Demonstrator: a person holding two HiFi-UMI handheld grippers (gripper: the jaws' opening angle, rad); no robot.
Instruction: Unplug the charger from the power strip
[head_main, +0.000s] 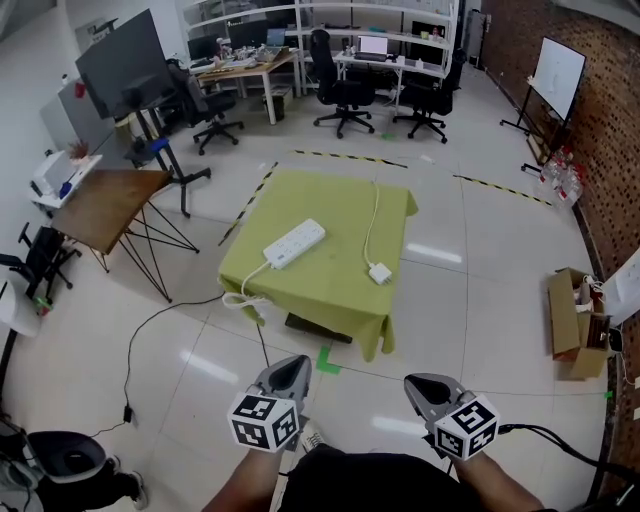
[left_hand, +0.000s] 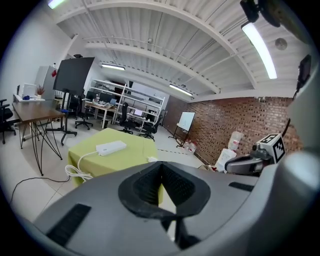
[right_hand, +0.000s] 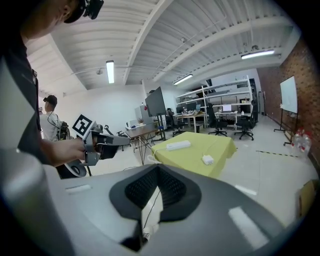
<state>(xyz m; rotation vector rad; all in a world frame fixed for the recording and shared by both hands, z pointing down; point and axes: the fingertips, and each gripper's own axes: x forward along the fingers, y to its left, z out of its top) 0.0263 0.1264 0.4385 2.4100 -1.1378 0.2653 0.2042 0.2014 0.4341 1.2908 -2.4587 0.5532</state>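
A white power strip (head_main: 294, 243) lies on the table's green cloth (head_main: 320, 290), left of centre; its cord (head_main: 245, 297) hangs coiled off the near left edge. A white charger (head_main: 380, 273) lies apart from the strip, near the table's right front, with its cable running to the far edge. Both grippers hang low in front of me, well short of the table. The left gripper (head_main: 290, 372) is shut and empty, and so is the right gripper (head_main: 425, 388). The left gripper view shows the strip (left_hand: 111, 147) far beyond the closed jaws; the right gripper view shows the charger (right_hand: 207, 160) likewise.
A wooden desk (head_main: 105, 205) stands left of the table. Cardboard boxes (head_main: 572, 320) sit by the brick wall at right. A black cable (head_main: 150, 330) trails over the floor at the left. Office chairs and desks fill the back. A person (right_hand: 50, 120) stands far left.
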